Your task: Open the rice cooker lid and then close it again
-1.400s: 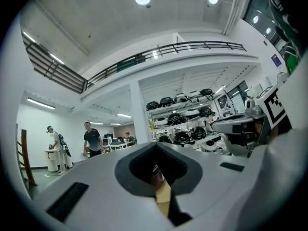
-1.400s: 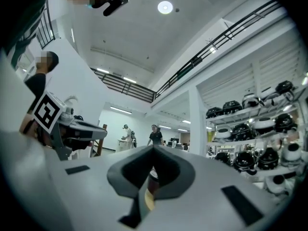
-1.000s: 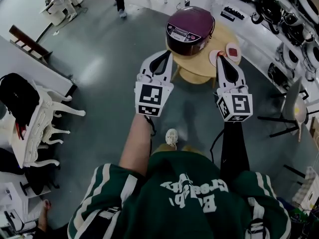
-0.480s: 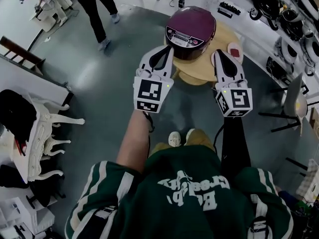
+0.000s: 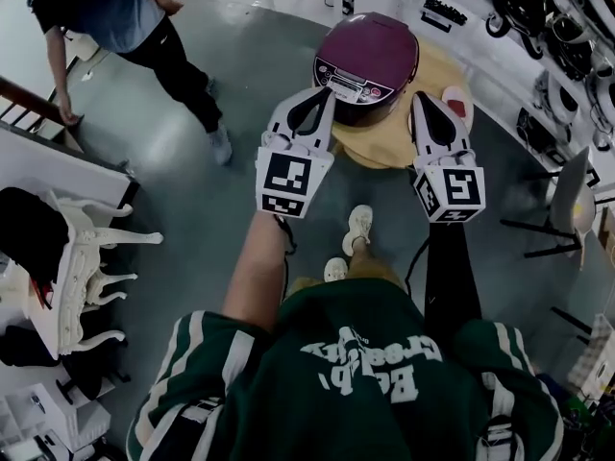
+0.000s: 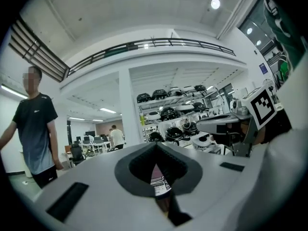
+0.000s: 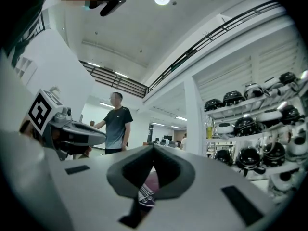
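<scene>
A purple rice cooker with its lid down stands on a small round wooden table ahead of me. My left gripper is held in the air just short of the cooker's front left, jaws together and empty. My right gripper hovers over the table's front edge to the cooker's right, also shut on nothing. In the left gripper view the left gripper shows a sliver of the rice cooker's panel through the jaw opening. In the right gripper view the right gripper frames the rice cooker the same way.
A person in a dark T-shirt walks at upper left. A small red and white dish lies on the table's right side. White chairs stand at left, shelves of cookers at right, a chair nearby.
I have stepped toward the table, so both grippers sit a little nearer the cooker. The person at upper left has walked closer into view.
</scene>
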The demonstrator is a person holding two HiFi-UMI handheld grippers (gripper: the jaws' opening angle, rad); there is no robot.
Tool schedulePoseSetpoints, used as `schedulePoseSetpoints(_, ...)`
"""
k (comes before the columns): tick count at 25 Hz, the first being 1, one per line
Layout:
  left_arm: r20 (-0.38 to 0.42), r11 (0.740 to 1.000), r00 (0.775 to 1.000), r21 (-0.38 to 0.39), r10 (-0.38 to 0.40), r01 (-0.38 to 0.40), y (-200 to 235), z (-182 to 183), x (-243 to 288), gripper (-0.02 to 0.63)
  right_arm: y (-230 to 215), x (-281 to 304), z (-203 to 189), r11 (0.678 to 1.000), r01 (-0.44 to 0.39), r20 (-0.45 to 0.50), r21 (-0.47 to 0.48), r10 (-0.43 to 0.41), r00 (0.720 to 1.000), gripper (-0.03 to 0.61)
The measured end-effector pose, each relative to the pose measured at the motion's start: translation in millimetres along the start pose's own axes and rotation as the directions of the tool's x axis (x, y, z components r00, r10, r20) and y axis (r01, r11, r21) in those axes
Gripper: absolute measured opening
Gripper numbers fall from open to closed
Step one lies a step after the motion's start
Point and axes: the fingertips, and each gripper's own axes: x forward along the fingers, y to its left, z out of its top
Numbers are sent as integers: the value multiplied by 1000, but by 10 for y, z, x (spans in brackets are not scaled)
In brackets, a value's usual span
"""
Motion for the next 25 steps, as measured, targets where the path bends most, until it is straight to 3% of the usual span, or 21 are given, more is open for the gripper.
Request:
schedulePoseSetpoints(5,32,997,999,-71,-21,24,139,-14,431,-3,-191,377,-133,1000,-22,-4,3,22,1000,3)
schedulePoseSetpoints(15,-27,1000,1000,-30,-7,6,442,-272,1425,-3,-764,1260,-466,996,-70,-4,50,71,998,5)
schedulePoseSetpoints(25,-40,999,999,-52,10,-12,739,-355,2084,-3,-1175,1968,-576,993,-95,18,72,94,995,5)
